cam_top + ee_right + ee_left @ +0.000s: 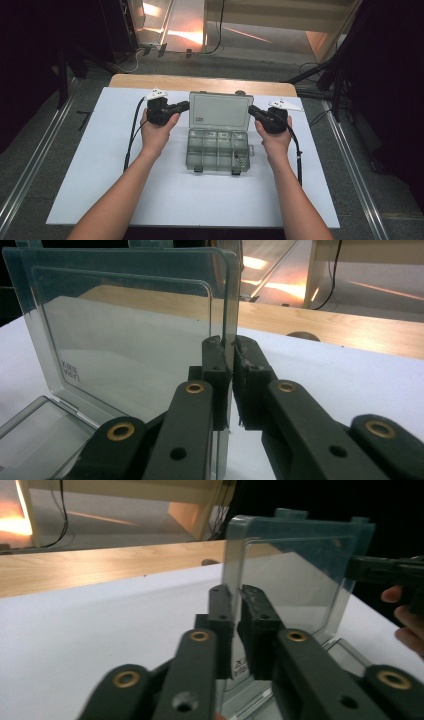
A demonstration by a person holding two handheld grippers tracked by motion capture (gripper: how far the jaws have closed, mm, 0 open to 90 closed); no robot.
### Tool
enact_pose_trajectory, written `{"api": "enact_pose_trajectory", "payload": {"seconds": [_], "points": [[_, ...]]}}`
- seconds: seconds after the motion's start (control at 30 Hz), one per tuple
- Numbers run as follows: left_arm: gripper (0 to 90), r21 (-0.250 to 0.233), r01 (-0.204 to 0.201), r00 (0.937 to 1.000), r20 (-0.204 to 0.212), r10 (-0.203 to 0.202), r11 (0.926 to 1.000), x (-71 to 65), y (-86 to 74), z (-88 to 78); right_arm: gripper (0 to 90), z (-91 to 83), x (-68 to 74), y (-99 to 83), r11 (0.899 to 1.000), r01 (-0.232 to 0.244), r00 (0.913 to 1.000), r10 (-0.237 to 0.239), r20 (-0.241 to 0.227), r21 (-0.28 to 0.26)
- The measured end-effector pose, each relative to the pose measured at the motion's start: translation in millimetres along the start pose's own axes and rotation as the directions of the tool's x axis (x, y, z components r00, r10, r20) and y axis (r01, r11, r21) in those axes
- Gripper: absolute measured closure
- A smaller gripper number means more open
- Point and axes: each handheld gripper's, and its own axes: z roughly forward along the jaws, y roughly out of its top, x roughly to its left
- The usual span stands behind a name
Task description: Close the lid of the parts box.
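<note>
— Where is the box, and how does it stand?

— The clear compartment box (218, 148) lies in the middle of the white sheet (100, 165) that covers the table; its base is flat, divided into small cells, with two dark latches on the edge nearest me; its lid (219, 111) stands raised, roughly upright, hinged along the far side; a small label shows low on the lid's inner face.

— And your left tongs?

— My left gripper (183, 105) comes in from the left side of the box; in its own view the two black jaws are brought together on the lid's left edge (231, 580), the clear plastic running down between the pads; so they are clamped on that edge, with almost no gap beyond the plastic's thickness; my left hand (157, 131) wraps the body of the tool, the cable trailing back along my forearm.

— The right?

— The right gripper (254, 112) mirrors it from the other side; in its view the jaws pinch the lid's right edge (231, 330), pads pressed to either face of the pane; my right hand (274, 140) holds it just beside the box's right wall.

— Anything else about?

— A strip of bare wooden tabletop (200, 82) shows beyond the sheet's far edge; past that the floor is grey, with a warm glare of light on it; through the lid, in the left gripper view, I can see my other gripper (387, 572) and fingers at the far edge.
</note>
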Motion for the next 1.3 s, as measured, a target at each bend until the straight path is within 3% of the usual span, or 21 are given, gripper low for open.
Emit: {"api": "enact_pose_trajectory", "payload": {"seconds": [0.17, 0.43, 0.67, 0.87, 1.1, 1.3], "points": [[90.0, 0.007, 0.051, 0.9983, -0.029, -0.050, 0.9987, 7.2, 1.7, 7.7, 86.2, -1.7, 2.8, -1.2, 1.000, 0.019, 0.9997, -0.019, 0.013, -0.008], [90.0, 0.050, 0.088, 0.9944, -0.063, -0.085, 0.9948, 11.5, 11.1, 24.8, 85.9, -4.5, 5.3, -4.3, 0.998, 0.057, 0.9981, -0.056, 0.025, -0.029], [90.0, 0.046, 0.141, 0.9900, -0.005, -0.141, 0.9889, 11.9, 20.7, 30.2, 85.6, -6.8, 4.2, -6.8, 0.996, 0.075, 0.9972, -0.074, 0.006, -0.044], [90.0, 0.053, 0.107, 0.9932, 0.042, -0.109, 0.9929, 7.4, 20.1, 29.1, 84.0, -9.0, 3.6, -7.9, 0.997, 0.064, 0.9979, -0.064, -0.007, -0.043], [90.0, 0.038, 0.083, 0.9954, 0.046, -0.085, 0.9958, 3.9, 21.1, 21.7, 63.5, -18.5, 1.7, -14.0, 0.998, 0.059, 0.9980, -0.059, -0.023, -0.003], [90.0, 0.028, 0.063, 0.9964, 0.055, -0.064, 0.9976, -0.1, 19.1, 16.1, 63.1, -34.6, -6.6, -24.6, 0.999, 0.032, 0.9985, -0.032, -0.044, -0.012]]}}
